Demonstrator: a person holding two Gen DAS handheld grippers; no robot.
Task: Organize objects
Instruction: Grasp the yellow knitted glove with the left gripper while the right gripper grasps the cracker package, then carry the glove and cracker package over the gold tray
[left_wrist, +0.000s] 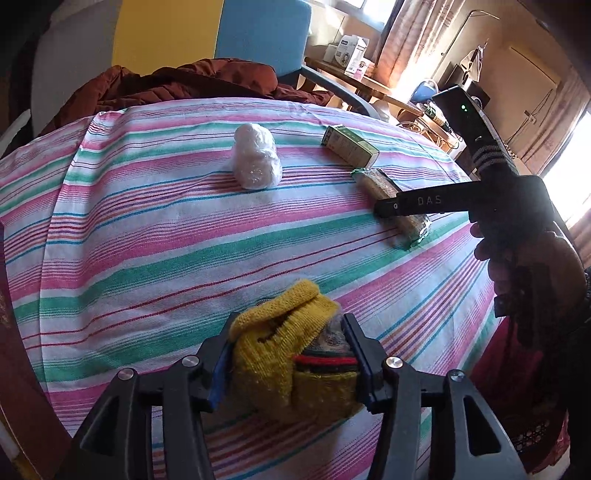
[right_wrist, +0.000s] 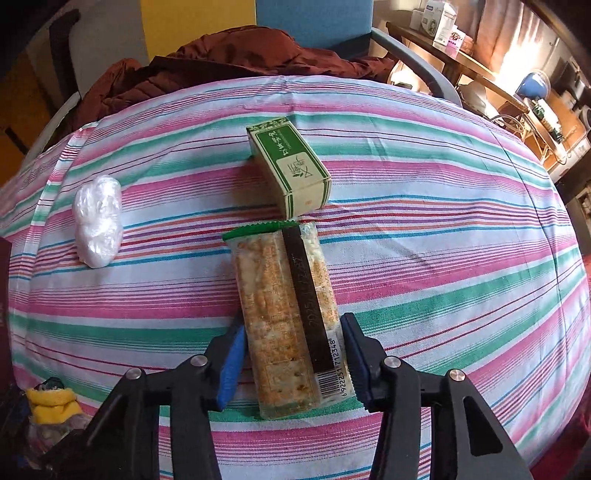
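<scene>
Two bystanders, white plastic bundle (right_wrist: 98, 220), green box (right_wrist: 290, 166) touching cracker pack (right_wrist: 284, 317)

My left wrist camera looks forward, close over the striped table (left_wrist: 147, 229). My right wrist camera faces likewise. Both share the cracker pack (right_wrist: 284, 314) and green box (right_wrist: 291, 166).

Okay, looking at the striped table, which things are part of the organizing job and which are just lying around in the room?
Part of the job:
- yellow knitted item, gripped in the left claw
- cracker packet, between the right claw's fingers
- green box
- white plastic bundle

Just lying about:
- reddish-brown jacket behind the table
- boxes on the far side table
</scene>
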